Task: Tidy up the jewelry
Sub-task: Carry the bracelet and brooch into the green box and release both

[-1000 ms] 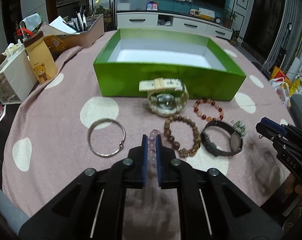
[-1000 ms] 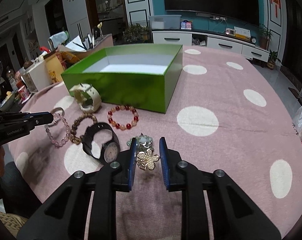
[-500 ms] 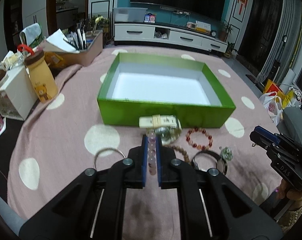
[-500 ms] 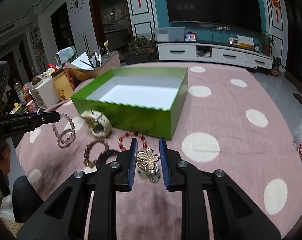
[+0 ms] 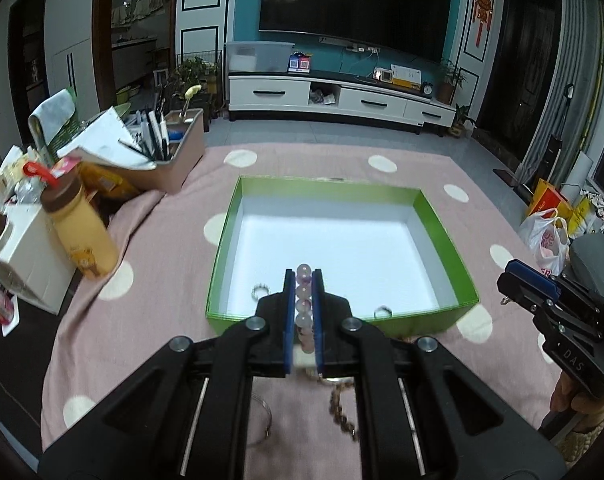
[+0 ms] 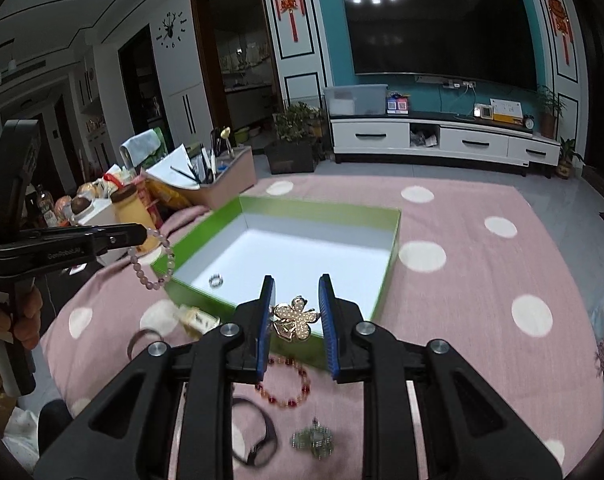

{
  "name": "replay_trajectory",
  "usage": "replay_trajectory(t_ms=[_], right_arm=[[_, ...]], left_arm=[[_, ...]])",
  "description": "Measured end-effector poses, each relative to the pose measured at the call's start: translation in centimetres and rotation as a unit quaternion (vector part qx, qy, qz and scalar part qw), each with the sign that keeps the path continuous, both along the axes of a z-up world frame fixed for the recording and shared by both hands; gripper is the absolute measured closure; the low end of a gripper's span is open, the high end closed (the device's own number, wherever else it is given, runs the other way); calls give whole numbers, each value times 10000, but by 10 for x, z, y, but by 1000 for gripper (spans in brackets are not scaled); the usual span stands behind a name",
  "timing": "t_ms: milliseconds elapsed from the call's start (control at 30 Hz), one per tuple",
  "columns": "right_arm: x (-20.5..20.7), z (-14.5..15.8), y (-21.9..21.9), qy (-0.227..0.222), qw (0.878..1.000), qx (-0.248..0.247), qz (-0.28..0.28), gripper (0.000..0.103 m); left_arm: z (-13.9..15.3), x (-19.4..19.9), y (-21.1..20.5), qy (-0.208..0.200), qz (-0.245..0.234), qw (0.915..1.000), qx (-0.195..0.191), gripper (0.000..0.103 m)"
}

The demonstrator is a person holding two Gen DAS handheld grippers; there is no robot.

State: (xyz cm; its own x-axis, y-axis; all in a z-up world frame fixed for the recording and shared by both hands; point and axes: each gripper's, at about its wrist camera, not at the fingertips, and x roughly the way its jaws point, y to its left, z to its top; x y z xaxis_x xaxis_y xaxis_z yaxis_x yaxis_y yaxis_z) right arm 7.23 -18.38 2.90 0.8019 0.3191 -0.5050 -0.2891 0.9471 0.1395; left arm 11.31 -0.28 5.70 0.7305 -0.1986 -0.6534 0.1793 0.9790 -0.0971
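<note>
Above the pink dotted surface (image 5: 150, 328), the left gripper (image 5: 303, 312) has its jaws clamped on a pale pink bead bracelet (image 5: 304, 305), held over the near edge of the open green box (image 5: 441, 224). The right gripper (image 6: 298, 312) grips a gold flower brooch (image 6: 294, 318) by the box's near corner. Two rings (image 5: 260, 291) lie inside the box.

Glossy green box (image 5: 445, 236), matt pink cloth (image 5: 150, 320)
</note>
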Motion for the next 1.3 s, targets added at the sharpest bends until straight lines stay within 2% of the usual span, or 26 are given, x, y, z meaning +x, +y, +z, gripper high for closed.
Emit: replay_trajectory(t_ms=[300,600,833,900,1167,1300], right_arm=[[42,-3,2,129,9999,3,-24,81],[84,-32,6,636,9979,34,-87,81],[100,-42,8,767,9968,-9,-227,79],[100,-42,4,752,9967,40,-286,68],[76,-30,-25,622,9961,338,-526,65],[57,-26,-38,608,9955,354,-635,65]], left_arm=[[-5,51,-11,205,-14,9998,-77,96],[-39,94,-26,667,-29,9978,-47,96],[-59,109,-31,880,44,9961,56,95],[-60,110,-30,870,76,9962,70,84],[-47,94,-21,646,147,9977,123,57],[-42,80,-12,589,222,9980,98,52]])
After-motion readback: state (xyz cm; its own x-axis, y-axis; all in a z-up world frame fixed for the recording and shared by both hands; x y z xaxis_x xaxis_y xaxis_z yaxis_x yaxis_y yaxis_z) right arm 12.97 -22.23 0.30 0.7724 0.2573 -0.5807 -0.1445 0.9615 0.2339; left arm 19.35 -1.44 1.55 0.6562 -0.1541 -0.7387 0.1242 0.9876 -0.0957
